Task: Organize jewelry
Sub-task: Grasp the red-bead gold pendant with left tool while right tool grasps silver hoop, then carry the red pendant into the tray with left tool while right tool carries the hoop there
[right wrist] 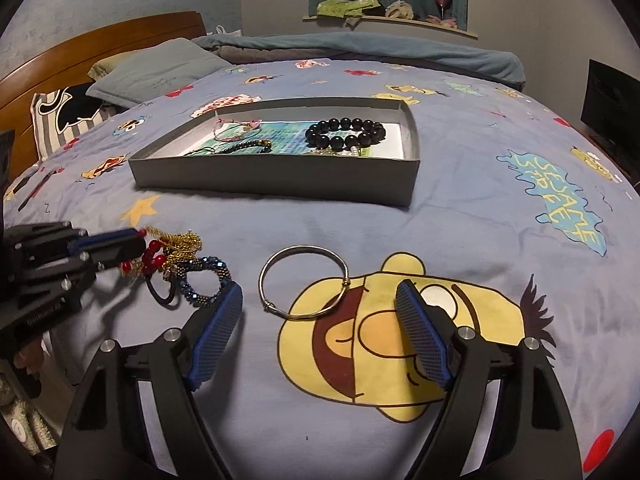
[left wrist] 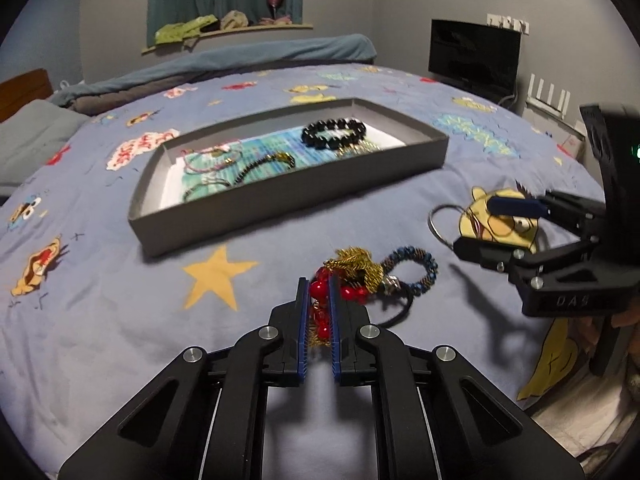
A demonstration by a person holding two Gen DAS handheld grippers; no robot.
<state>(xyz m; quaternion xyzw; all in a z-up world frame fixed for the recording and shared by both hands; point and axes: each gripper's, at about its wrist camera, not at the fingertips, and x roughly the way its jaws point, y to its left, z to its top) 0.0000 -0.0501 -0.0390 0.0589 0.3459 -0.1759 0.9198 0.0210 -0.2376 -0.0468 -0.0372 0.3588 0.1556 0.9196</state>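
Note:
A grey shallow box (left wrist: 280,196) (right wrist: 280,184) lies on the bed with a black bead bracelet (left wrist: 334,133) (right wrist: 346,133), a thin dark bead strand (left wrist: 264,162) and pink cords inside. My left gripper (left wrist: 319,284) (right wrist: 140,240) is shut on a red bead and gold chain piece (left wrist: 320,312) (right wrist: 154,258) in a heap with a gold chain (left wrist: 358,266), a blue bead bracelet (left wrist: 412,268) (right wrist: 204,280) and a black cord. My right gripper (right wrist: 320,300) (left wrist: 480,228) is open just short of a silver bangle (right wrist: 304,282) (left wrist: 440,224).
The bed has a blue cartoon-print sheet (right wrist: 480,208). Pillows (right wrist: 156,68) and a wooden headboard (right wrist: 100,44) stand at the left. A rolled blanket (left wrist: 240,60) lies behind the box. A black monitor (left wrist: 474,56) stands right of the bed.

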